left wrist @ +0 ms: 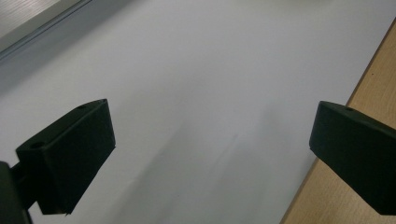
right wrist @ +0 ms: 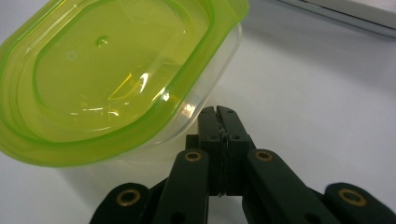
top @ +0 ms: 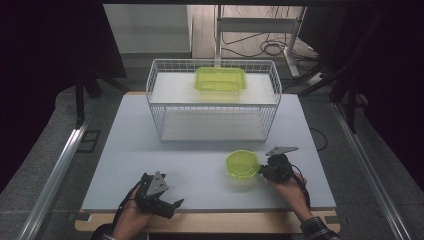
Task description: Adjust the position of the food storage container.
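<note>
Lidded green container (top: 242,164) sits on the white table (top: 200,150), on your right-hand side near the front, and your right hand-held gripper (top: 261,171) is at its right edge. In the right gripper view the jaws are pressed together, with no gap between them, and their tips meet the clear wall of the container (right wrist: 116,79) just under the rim of its green lid. Whether the tips pinch the lip or only touch the wall cannot be told from the pictures. The container lies ahead and to the left of those jaws in that view, tilted across the frame, lid uppermost.

Your left hand-held gripper (top: 172,204) lies at the front left of the table, close to the near edge and well apart from the container. In the left gripper view (left wrist: 212,140) its jaws are spread wide with only bare table surface between them; the wooden border of the table runs along the right side of that view.

Farther back, a white wire basket rack (top: 212,102) stands at the middle of the table, beyond the container and apart from it. On its upper shelf lies a second green container (top: 220,79), rectangular, set toward the back.
</note>
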Tool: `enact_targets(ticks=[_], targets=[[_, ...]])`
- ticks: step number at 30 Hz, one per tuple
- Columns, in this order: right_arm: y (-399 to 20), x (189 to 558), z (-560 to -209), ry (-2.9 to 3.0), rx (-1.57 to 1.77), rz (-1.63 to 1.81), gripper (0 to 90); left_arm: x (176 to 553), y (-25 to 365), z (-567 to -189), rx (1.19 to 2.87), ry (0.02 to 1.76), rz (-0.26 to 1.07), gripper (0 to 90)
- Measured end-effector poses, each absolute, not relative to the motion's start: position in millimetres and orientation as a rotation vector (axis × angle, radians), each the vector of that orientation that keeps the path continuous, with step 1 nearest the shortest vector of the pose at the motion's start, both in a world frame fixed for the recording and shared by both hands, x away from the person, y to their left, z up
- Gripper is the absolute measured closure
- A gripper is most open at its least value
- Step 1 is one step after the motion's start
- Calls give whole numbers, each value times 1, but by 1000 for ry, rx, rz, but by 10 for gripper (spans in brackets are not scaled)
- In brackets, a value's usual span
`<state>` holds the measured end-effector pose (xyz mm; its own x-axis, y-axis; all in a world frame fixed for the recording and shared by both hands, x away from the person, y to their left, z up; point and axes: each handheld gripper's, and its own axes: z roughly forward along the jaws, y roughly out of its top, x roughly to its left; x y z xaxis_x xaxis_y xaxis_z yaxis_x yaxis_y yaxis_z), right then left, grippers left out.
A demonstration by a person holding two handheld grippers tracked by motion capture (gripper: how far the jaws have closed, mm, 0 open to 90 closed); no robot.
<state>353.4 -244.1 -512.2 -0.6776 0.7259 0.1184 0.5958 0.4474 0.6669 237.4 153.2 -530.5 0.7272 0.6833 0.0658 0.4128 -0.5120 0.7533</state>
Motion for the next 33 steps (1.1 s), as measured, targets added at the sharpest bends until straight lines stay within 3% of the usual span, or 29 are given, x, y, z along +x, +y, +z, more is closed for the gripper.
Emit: enact_targets(ticks=[21,33], targets=[[-181,368,-521,2626,1030,1120,882,237,153,-531,2184,823,461,3],[-202,367,-509,2545,1018,1081,805,237,153,-531,2187,819,463,4]])
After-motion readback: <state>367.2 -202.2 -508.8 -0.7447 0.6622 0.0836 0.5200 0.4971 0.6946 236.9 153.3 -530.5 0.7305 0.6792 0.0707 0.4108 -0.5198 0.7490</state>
